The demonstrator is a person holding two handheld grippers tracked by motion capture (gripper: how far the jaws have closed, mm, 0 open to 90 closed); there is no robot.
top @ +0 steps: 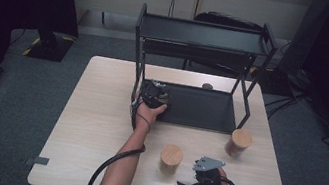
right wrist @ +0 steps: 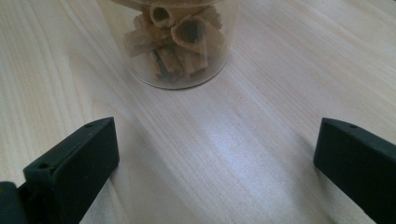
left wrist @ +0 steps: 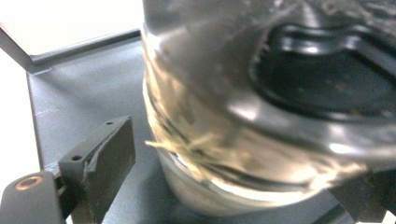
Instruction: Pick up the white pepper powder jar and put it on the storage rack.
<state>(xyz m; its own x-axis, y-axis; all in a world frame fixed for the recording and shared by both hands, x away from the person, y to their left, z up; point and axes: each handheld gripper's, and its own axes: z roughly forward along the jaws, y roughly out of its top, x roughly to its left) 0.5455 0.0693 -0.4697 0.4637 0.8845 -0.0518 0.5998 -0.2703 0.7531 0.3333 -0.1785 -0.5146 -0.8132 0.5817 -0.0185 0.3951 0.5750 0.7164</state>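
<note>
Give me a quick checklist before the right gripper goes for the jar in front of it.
1. Right gripper jaws wide apart: ok.
2. Pasta jar ahead of the jaws, not yet between them: ok.
3. Table bare between jaws and jar: ok.
4. Jar's wooden lid seated: ok.
5. Left gripper at the rack's lower shelf, apart from this jar: ok.
6. Left gripper's grip on its own jar: cannot tell.

A pale wooden desk (top: 96,126) carries a black rack (top: 202,35) at its far edge and two lidded jars: one (top: 171,158) mid-front, one (top: 238,142) toward the right edge.
</note>
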